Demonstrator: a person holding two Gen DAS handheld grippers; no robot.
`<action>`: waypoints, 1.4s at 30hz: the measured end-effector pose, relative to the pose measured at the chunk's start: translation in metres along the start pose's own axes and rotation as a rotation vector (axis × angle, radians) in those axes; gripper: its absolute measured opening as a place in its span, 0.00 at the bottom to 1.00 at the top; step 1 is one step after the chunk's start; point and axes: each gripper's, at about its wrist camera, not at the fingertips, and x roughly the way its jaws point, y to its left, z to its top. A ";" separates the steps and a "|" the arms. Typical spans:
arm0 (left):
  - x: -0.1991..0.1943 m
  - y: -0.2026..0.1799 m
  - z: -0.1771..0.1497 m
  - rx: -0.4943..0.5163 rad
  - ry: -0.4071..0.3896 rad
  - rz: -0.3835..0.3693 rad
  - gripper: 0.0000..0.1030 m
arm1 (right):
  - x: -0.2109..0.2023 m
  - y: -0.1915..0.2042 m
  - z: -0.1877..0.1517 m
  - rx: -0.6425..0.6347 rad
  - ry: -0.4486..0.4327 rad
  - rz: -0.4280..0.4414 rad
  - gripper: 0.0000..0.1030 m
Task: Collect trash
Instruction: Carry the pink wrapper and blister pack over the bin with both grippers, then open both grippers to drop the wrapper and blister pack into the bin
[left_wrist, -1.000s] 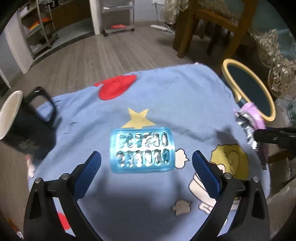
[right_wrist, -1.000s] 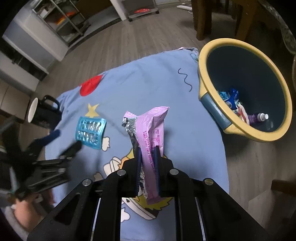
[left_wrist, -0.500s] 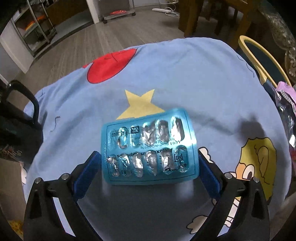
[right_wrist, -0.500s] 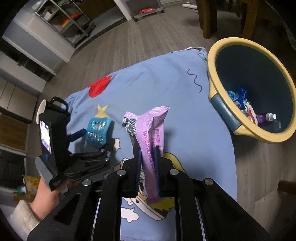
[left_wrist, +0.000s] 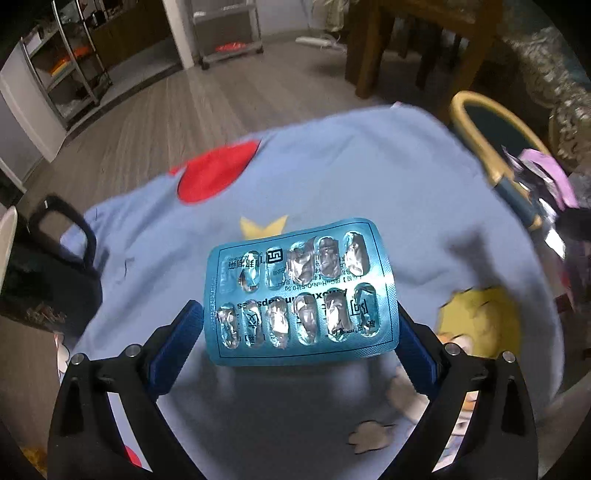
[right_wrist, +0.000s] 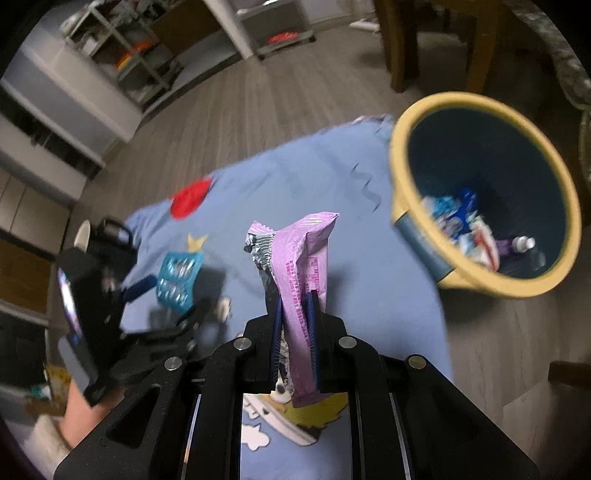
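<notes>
Above the blue cloth (left_wrist: 369, 177), left gripper (left_wrist: 301, 332) clamps the blister pack (left_wrist: 301, 291); right gripper (right_wrist: 294, 325) pinches a purple wrapper (right_wrist: 303, 266).

Empty blue blister pack (left_wrist: 301, 291) held off cloth; crumpled pink wrapper (right_wrist: 301, 273) upright, pinched

Blister pack (left_wrist: 301, 291) above the cloth (left_wrist: 351, 177), mug (left_wrist: 40, 266) left, bin (right_wrist: 484, 192) right

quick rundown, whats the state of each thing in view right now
blue foil blister pack: pockets look burst, gripped edgewise by left gripper, lifted off the cloth
purple snack wrapper: torn open, upright, clamped in right gripper
yellow-rimmed blue trash bin: open, partly filled with trash
black mug: upright
</notes>
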 end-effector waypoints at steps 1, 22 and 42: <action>-0.004 -0.003 0.002 0.004 -0.010 -0.010 0.92 | -0.005 -0.005 0.004 0.006 -0.015 -0.010 0.14; -0.026 -0.183 0.118 0.318 -0.146 -0.270 0.92 | -0.041 -0.189 0.065 0.376 -0.242 -0.029 0.14; -0.021 -0.225 0.129 0.423 -0.195 -0.260 0.94 | -0.056 -0.211 0.059 0.429 -0.285 0.022 0.33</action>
